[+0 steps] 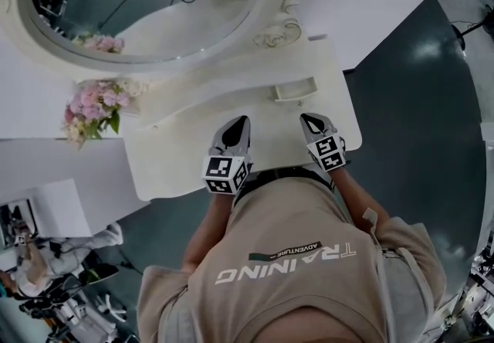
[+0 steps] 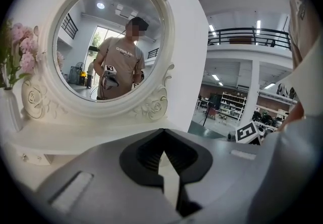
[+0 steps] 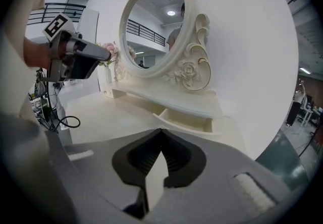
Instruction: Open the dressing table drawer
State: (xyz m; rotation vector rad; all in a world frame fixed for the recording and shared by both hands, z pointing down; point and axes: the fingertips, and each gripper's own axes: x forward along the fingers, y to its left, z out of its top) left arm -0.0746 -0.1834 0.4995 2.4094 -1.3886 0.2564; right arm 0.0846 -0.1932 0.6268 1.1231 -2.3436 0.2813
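Observation:
The cream dressing table [image 1: 177, 164] carries an oval mirror [image 1: 139, 1]. Its small right drawer [image 1: 295, 90] stands pulled out, and the right gripper view shows the drawer [image 3: 189, 119] open and hollow just ahead. My right gripper [image 1: 309, 118] hovers over the tabletop a little short of the drawer, jaws shut with nothing between them. My left gripper [image 1: 242, 122] hangs beside it over the tabletop, jaws shut and empty too. In the left gripper view the left gripper [image 2: 162, 131] points at the mirror [image 2: 108, 46]; in the right gripper view the right gripper [image 3: 160, 130] aims at the drawer.
A vase of pink flowers [image 1: 94, 108] stands at the table's left end. A white wall runs behind the mirror. Dark glossy floor [image 1: 417, 86] lies to the right of the table. A second small drawer front [image 2: 30, 156] sits under the shelf on the left.

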